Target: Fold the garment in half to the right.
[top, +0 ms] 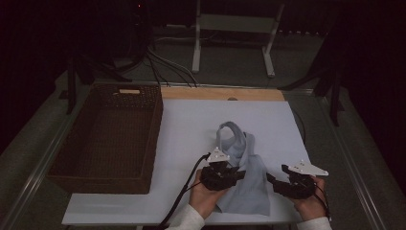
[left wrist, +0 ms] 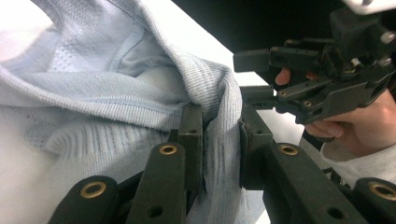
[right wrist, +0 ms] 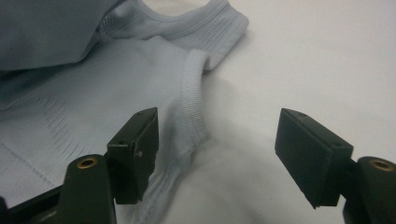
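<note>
A pale blue knitted top [top: 246, 184] lies crumpled on the white table mat [top: 191, 124], one strap loop raised toward the back. My left gripper [top: 238, 175] is shut on a fold of the pale blue top [left wrist: 219, 126], the cloth pinched between both pads. To its right, my right gripper [top: 274, 181] stands open beside the garment's right edge. In the right gripper view the ribbed armhole hem [right wrist: 194, 100] lies on the mat between the spread jaws of my right gripper [right wrist: 217, 154], untouched by either pad. The right gripper [left wrist: 252, 77] also appears in the left gripper view, held by a hand.
A dark wicker basket [top: 107, 139] stands along the mat's left side. A wooden strip [top: 222, 93] borders the mat's far edge. Beyond it are metal stand legs [top: 196, 52] and cables on the floor.
</note>
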Demonstrator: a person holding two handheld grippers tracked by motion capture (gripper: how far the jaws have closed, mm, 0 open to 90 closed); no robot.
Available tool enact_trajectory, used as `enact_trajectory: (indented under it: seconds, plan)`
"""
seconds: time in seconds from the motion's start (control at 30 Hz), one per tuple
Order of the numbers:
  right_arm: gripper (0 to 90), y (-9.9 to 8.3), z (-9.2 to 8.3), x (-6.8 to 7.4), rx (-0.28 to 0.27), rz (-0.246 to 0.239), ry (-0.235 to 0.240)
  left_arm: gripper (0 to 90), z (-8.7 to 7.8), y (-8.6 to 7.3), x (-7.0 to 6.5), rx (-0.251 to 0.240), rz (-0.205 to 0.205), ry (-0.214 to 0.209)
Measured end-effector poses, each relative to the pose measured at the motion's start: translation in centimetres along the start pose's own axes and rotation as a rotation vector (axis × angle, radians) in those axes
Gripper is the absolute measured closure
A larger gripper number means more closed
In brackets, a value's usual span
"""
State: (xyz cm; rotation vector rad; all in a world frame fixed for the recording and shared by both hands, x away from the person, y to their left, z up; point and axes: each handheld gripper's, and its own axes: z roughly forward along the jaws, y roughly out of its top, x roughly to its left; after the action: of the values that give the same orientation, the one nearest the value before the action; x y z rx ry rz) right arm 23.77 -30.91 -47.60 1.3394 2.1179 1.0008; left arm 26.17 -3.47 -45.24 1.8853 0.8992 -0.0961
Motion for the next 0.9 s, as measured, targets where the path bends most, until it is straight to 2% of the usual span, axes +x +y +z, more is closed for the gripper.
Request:
enact_trajectory:
  seconds: [0.23, 0.57, 0.73, 0.8, 0.9]
  plan:
    - [30.8, 0.0, -0.1, -0.2, -0.007, 0.017, -0.014, 75.4, 1.5, -0.2, -0.3, 0.034, 0.0, -0.016]
    - [30.9, 0.0, -0.1, -0.2, -0.012, 0.021, -0.018, 71.8, 2.5, -0.2, -0.5, 0.061, -0.008, -0.037]
    - [30.9, 0.0, -0.1, -0.2, -0.015, 0.022, -0.022, 60.4, 2.6, -0.3, -0.5, 0.056, -0.016, -0.05]
    - [30.9, 0.1, -0.2, -0.1, -0.018, 0.022, -0.021, 54.3, 2.5, -0.2, -0.5, 0.048, -0.018, -0.051]
    - [30.9, 0.1, -0.2, 0.0, -0.019, 0.022, -0.019, 50.0, 2.3, -0.1, -0.3, 0.042, -0.016, -0.042]
